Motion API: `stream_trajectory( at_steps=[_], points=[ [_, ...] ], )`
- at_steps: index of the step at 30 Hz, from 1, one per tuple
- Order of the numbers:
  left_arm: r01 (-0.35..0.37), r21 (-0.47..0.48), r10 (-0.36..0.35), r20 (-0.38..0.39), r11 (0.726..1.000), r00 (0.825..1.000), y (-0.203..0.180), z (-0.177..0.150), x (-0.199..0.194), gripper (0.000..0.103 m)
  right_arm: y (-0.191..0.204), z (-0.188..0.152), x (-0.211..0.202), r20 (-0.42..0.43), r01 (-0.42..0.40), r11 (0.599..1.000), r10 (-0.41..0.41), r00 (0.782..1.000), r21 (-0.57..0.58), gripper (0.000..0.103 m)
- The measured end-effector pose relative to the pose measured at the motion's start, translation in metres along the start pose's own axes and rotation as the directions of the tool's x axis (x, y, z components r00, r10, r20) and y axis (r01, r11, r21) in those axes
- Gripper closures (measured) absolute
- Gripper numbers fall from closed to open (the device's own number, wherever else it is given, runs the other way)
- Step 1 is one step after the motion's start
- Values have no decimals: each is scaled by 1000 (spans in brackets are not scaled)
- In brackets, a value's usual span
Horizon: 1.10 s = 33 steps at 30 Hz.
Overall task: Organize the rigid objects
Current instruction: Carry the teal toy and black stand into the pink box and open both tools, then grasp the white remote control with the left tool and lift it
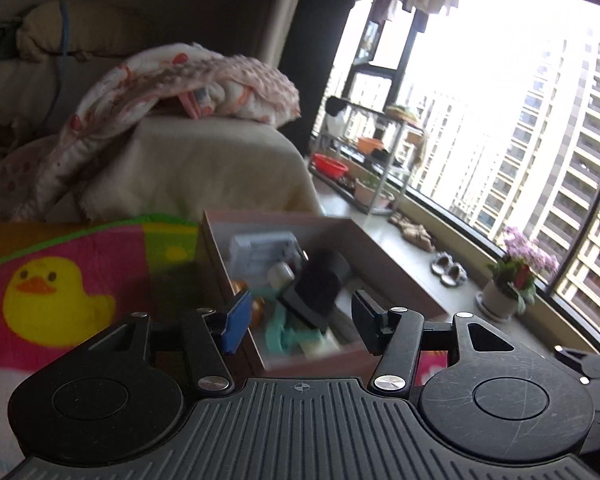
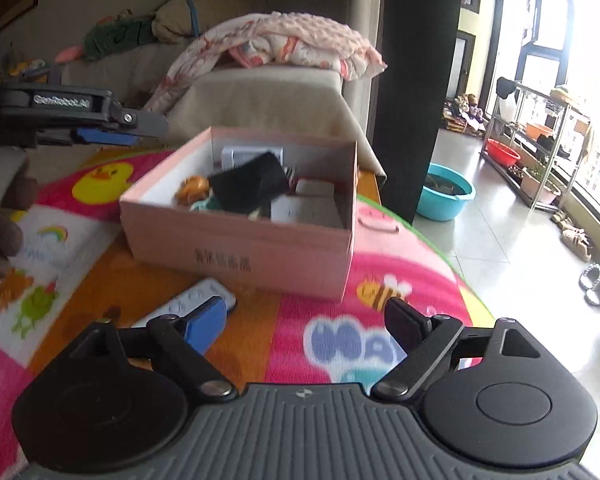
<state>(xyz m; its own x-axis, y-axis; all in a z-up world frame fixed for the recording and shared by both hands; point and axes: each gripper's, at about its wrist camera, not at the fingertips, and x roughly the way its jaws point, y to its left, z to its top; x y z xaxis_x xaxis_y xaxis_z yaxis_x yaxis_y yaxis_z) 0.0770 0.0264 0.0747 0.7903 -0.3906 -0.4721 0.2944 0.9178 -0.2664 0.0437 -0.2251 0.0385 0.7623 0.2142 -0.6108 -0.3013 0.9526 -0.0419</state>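
Box [image 2: 236, 236] contents blurred, remote [image 2: 188, 300] half hidden behind right hand-held gripper [image 2: 306, 322]

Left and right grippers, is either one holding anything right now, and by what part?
Nothing is held. The left gripper hangs open over the pink box, and the right gripper is open above the mat, beside the white remote. Both sets of jaws are empty.

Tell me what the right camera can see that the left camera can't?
Only the right wrist view shows the white remote on the mat in front of the box, and the blue basin on the floor. Only the left wrist view shows the potted purple flowers on the windowsill. Both show the pink box filled with items, and the duck mat.
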Motion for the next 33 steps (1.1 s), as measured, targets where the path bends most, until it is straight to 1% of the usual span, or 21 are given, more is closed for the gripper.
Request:
stream_trajectory(
  at_steps=[2, 4, 6, 7, 8, 9, 10, 11, 15, 18, 20, 21, 22, 25, 27, 29, 31, 33],
  points=[
    [20, 17, -19, -64, 1000, 998, -12, -30, -3, 43, 8, -18, -2, -15, 18, 1000, -17, 1000, 15, 16],
    [13, 34, -9, -116, 999, 993, -20, -56, -1, 43, 14, -30, -4, -43, -6, 999, 8, 999, 37, 16],
    [6, 51, 1, -156, 999, 988, -28, -73, 7, 43, 20, -36, -3, -61, -21, 998, 24, 998, 54, 16],
    [7, 54, 3, -173, 999, 985, -32, -78, 12, 43, 22, -39, -3, -64, -9, 998, 13, 998, 60, 16],
    [-1, 67, 12, -173, 998, 985, -36, -81, 16, 43, 23, -42, -4, -65, 13, 998, -9, 998, 65, 16],
    [-15, 96, 30, -157, 995, 987, -41, -81, 18, 43, 24, -44, -4, -63, 32, 997, -27, 998, 66, 16],
    [-24, 120, 43, -161, 993, 986, -45, -80, 21, 43, 24, -48, -6, -59, 43, 997, -39, 997, 66, 15],
    [-28, 130, 49, -167, 991, 985, -47, -78, 25, 43, 23, -49, -6, -57, 44, 997, -40, 998, 69, 15],
    [-47, 146, 73, -178, 988, 981, -53, -74, 36, 44, 16, -48, 0, -84, 36, 993, -27, 996, 110, 5],
    [-55, 167, 86, -179, 984, 980, -55, -75, 39, 49, 15, -47, 3, -89, 29, 993, -18, 996, 117, 3],
    [-65, 180, 98, -177, 981, 979, -57, -75, 40, 58, 15, -48, 3, -88, 26, 993, -15, 996, 118, 3],
    [-66, 183, 99, -177, 981, 979, -58, -75, 38, 58, 15, -48, 3, -89, 23, 993, -13, 996, 117, 2],
    [-62, 180, 95, -180, 982, 979, -58, -75, 37, 59, 15, -49, 3, -91, 20, 993, -10, 996, 115, 0],
    [-46, 164, 77, -190, 985, 979, -57, -77, 31, 59, 18, -48, 4, -92, -1, 995, 10, 996, 96, 0],
    [-17, 145, 47, -207, 989, 977, -58, -81, 22, 59, 18, -48, 3, -91, -19, 996, 27, 995, 86, 0],
    [30, 106, -5, -224, 994, 975, -59, -86, 10, 59, 19, -48, 3, -91, -30, 996, 37, 995, 81, 0],
    [88, 44, -75, -242, 995, 967, -57, -93, -1, 59, 20, -48, 1, -88, -58, 996, 64, 994, 66, 0],
    [82, -1, -80, -236, 997, 968, -52, -98, -13, 57, 25, -50, -2, -90, -109, 994, 110, 990, 22, 0]
  ],
)
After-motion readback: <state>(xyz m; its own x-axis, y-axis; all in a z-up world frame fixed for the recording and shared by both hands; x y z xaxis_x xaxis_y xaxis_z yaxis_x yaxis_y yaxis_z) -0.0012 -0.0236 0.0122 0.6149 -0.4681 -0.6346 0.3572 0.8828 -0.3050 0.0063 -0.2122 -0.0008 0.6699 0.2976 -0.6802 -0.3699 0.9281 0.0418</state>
